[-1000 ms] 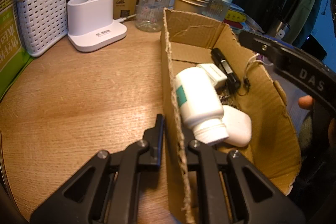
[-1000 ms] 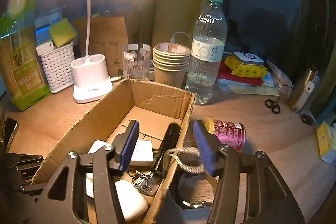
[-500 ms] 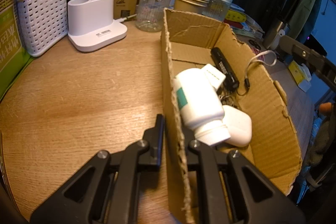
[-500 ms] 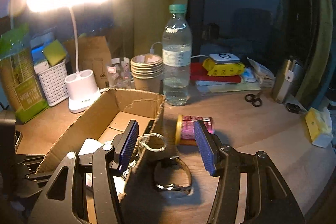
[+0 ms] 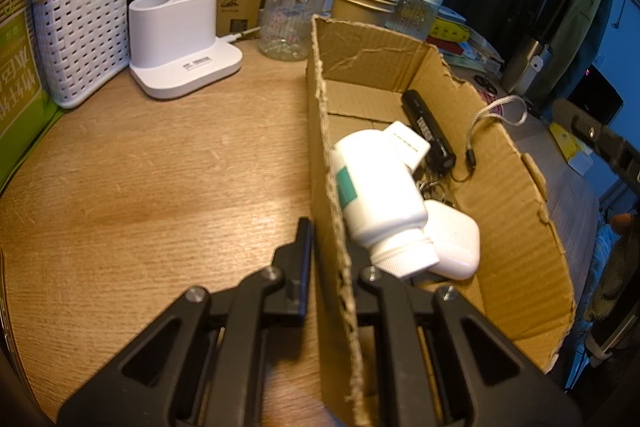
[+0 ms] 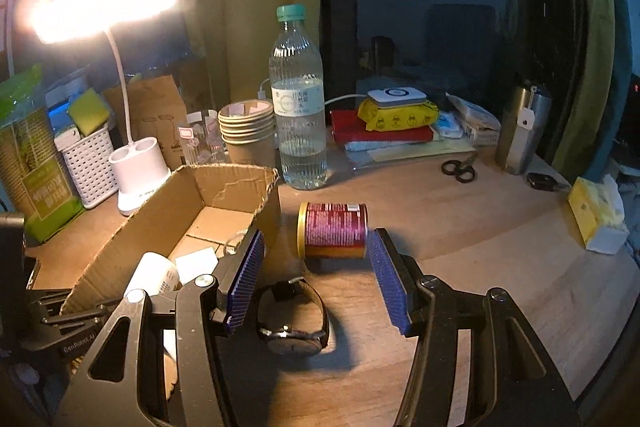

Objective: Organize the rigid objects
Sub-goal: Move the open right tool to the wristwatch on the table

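Observation:
My left gripper is shut on the left wall of the open cardboard box, one finger outside and one inside. In the box lie a white bottle, a white case, a small white block and a black stick-shaped device whose lanyard hangs over the right wall. My right gripper stands open over the table, to the right of the box. A wristwatch lies on the table below its blue pads. A red can lies on its side just ahead.
Behind the box stand a water bottle, stacked paper cups, a glass jar, a white lamp base and a white basket. Scissors, a steel flask, stacked books and a tissue pack sit at the right.
My right gripper has swung right, from above the box to over the table, so the watch and the can now sit in front of it. The left gripper and box stayed still.

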The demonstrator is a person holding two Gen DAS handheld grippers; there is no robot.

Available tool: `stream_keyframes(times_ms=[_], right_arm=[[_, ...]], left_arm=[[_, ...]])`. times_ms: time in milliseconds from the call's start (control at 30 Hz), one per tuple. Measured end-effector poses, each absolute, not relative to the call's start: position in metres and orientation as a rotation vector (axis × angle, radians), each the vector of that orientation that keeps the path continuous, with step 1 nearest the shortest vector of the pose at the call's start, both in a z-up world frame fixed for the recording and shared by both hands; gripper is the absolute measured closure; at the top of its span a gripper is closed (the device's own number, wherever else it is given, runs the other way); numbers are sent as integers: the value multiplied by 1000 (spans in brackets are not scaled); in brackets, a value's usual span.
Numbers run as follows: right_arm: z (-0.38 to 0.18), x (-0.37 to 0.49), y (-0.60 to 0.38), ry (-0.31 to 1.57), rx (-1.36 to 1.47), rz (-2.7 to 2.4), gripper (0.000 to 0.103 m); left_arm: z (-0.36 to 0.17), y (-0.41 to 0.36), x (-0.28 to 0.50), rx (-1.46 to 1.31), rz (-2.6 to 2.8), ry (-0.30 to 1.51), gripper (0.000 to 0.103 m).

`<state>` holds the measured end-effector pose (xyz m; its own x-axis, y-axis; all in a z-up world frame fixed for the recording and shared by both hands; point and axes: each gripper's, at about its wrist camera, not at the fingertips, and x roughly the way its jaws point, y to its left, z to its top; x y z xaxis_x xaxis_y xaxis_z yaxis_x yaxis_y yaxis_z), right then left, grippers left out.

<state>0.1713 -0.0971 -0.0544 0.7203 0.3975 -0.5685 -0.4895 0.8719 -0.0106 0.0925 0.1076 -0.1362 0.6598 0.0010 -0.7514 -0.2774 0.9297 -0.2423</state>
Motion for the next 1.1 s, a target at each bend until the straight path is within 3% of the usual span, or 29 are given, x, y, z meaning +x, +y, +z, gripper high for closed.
stream_keyframes(times_ms=[267, 333, 1100], right_arm=[[-77, 176, -104, 672, -147, 527, 44], [-82, 178, -103, 697, -144, 543, 34], [-115, 189, -99, 855, -116, 680, 31]], left_arm=[[-136, 108, 92, -354, 161, 840, 93], [-136, 108, 93, -354, 161, 840, 93], [-136, 108, 93, -355, 161, 840, 93]])
